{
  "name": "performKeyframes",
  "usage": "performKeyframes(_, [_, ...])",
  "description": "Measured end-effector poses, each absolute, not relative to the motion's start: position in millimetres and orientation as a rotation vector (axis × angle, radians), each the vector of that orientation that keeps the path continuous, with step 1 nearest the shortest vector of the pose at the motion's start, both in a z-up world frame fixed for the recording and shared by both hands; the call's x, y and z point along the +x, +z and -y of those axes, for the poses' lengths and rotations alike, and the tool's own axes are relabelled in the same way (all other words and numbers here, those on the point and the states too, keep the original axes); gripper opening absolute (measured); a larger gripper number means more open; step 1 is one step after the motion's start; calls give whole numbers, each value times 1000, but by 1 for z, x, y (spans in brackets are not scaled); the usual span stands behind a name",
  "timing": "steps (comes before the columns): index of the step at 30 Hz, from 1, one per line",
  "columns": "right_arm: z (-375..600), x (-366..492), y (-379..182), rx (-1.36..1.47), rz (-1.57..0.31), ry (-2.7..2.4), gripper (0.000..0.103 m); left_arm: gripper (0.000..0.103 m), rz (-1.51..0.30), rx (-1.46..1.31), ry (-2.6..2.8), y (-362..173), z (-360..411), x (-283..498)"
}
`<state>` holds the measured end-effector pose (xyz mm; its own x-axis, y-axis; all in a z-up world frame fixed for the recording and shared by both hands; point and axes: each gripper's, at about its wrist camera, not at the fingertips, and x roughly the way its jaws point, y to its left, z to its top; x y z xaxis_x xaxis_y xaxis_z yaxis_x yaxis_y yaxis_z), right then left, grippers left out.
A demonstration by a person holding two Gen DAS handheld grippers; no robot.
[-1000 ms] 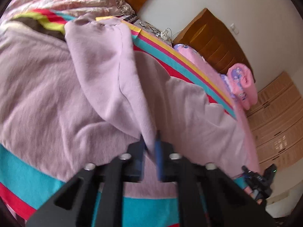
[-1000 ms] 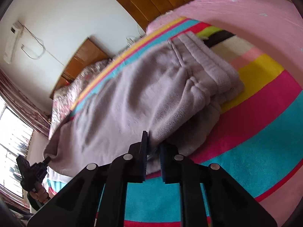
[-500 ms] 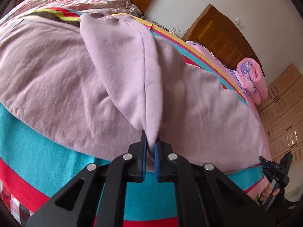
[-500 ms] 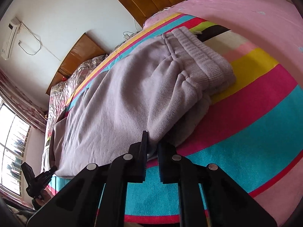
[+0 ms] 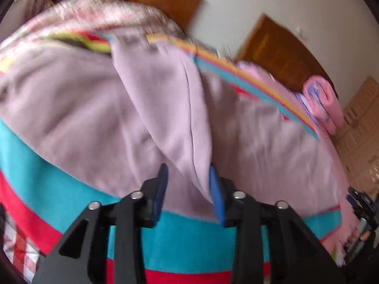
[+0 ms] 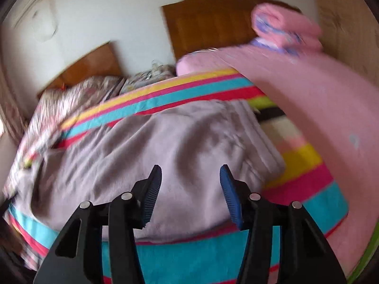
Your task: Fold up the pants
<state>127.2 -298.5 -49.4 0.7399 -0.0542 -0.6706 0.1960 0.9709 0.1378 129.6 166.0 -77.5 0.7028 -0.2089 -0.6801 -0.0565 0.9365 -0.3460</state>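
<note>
Striped blanket (image 6: 308, 184) covers the bed. Lilac pants (image 6: 146, 156) lie flat on it, long axis running left-right across both views, waistband toward the right gripper's side. Right gripper (image 6: 190, 194): jaws wide, holding nothing, pants directly below and ahead. Left gripper (image 5: 187, 189): jaws apart, a raised fold of fabric hanging between them against the right pad; left looks nearer the next grip.
</note>
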Motion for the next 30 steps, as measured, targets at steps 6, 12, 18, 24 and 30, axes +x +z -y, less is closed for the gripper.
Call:
performKeyframes(6, [280, 178, -56, 136, -771, -84, 53, 76, -677, -165, -361, 8, -94, 173])
performKeyframes(12, [289, 177, -66, 154, -792, -99, 62, 78, -868, -159, -698, -27, 24, 281])
performKeyframes(18, [330, 156, -80, 229, -799, -139, 64, 77, -945, -256, -626, -59, 38, 369])
performKeyframes(24, [330, 158, -86, 247, -767, -116, 66, 62, -1052, -125, -638, -77, 45, 427])
performKeyframes(30, [332, 155, -88, 258, -767, -116, 66, 56, -1126, 78, -738, -105, 82, 443])
